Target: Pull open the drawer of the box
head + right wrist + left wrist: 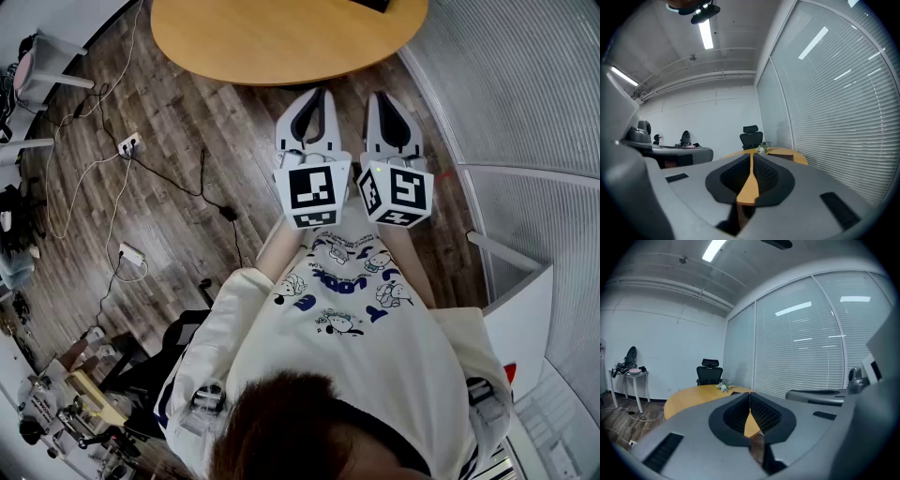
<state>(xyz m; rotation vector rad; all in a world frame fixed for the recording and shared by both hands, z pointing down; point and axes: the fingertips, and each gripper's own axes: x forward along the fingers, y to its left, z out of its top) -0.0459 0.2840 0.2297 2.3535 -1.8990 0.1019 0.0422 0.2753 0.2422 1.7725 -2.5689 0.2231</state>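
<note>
Short of the tabletop (281,42), the left tongs (317,94) and right tongs (380,96) are held side by side before the person's chest. Both are pinched together on nothing, likely a ready pose before reaching. No box with a drawer shows clearly; a dark thing (371,5) at the far edge might be it.

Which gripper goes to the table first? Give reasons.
Right, marginally. The left gripper and right gripper are shut, empty, side by side short of the table; the dark object on it, possibly the box, lies more in line with the right one. No drawer is discernible.
</note>
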